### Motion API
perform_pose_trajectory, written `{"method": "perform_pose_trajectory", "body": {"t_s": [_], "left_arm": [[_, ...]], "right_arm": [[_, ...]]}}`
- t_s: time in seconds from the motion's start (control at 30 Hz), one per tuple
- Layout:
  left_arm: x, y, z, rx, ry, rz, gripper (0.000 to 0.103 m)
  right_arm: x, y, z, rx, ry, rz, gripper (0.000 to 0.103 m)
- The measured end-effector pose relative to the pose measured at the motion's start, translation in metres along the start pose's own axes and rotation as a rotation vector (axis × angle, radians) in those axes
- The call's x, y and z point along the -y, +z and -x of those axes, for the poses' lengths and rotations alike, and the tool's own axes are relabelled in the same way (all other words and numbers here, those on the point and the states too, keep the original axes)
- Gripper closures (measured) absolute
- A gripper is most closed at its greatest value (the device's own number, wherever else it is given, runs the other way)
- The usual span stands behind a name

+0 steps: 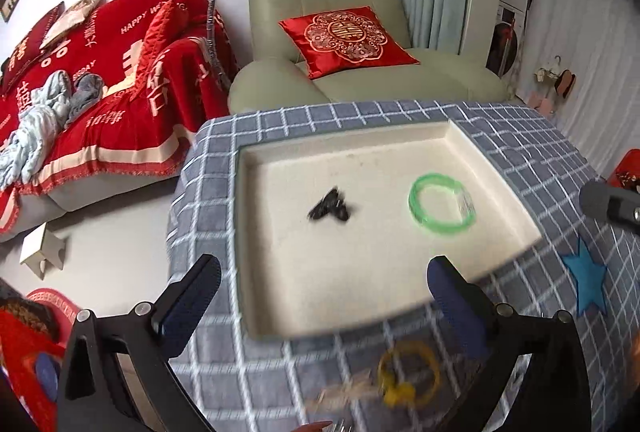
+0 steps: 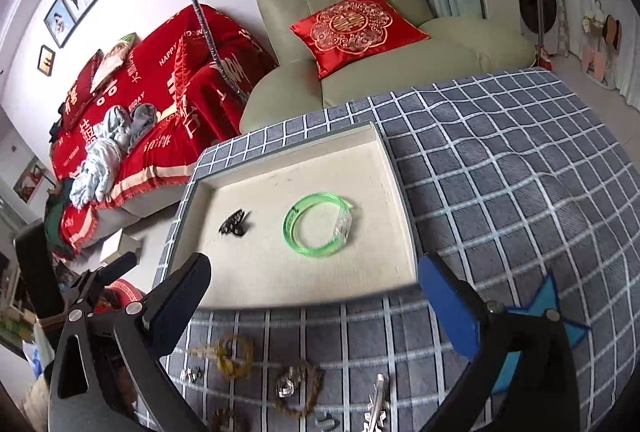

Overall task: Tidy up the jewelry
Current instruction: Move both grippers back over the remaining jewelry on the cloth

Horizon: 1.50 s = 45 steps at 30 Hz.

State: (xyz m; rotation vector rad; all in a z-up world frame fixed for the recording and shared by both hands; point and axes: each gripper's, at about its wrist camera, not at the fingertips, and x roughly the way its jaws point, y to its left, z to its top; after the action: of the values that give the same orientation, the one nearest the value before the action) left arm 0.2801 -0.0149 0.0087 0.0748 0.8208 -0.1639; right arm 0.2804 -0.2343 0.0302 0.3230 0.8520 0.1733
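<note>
On the checked tablecloth (image 2: 500, 168), a shallow cream tray (image 2: 394, 168) is set near the far left corner of the table. Within it, a green bangle (image 2: 318, 226) is laid right of centre and a small black piece (image 2: 235, 224) left of centre, well apart, with bare floor left along every wall. Between the tray's near wall and the table's near edge, beaded bracelets (image 2: 234, 356) and silver pieces (image 2: 288, 386) are scattered. The left gripper (image 1: 324, 296) and right gripper (image 2: 314, 292) are both held wide apart above that strip, nothing caught between the fingers. A blue star (image 2: 536, 336) is seen by the right edge.
</note>
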Motion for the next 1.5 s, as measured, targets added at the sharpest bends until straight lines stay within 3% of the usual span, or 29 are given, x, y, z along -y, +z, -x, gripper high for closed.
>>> {"method": "perform_pose_trajectory", "body": {"t_s": [0.2,0.47,0.83,1.4,1.47,1.5], "left_arm": [[-0.014,-0.038,0.024,-0.006,0.011,0.031,0.0],[-0.022,-0.087,0.026,-0.081,-0.005,-0.003,0.0],[-0.02,-0.113,0.017,-0.125,-0.014,-0.023,0.0],[-0.01,-0.11,0.006,-0.126,-0.035,-0.038,0.0],[-0.008,-0.11,0.004,-0.132,-0.037,-0.046,0.01],[-0.008,-0.11,0.003,-0.139,-0.04,-0.046,0.01]], "right_arm": [[-0.003,-0.029,0.017,-0.081,-0.015,0.017,0.0],[0.016,-0.094,0.034,-0.143,-0.069,-0.007,0.0],[0.049,-0.152,0.045,-0.21,-0.198,-0.046,0.0],[0.03,-0.14,0.011,-0.227,-0.23,-0.011,0.0],[0.029,-0.133,0.004,-0.222,-0.238,-0.009,0.0],[0.028,-0.131,0.002,-0.22,-0.242,-0.008,0.001]]}}
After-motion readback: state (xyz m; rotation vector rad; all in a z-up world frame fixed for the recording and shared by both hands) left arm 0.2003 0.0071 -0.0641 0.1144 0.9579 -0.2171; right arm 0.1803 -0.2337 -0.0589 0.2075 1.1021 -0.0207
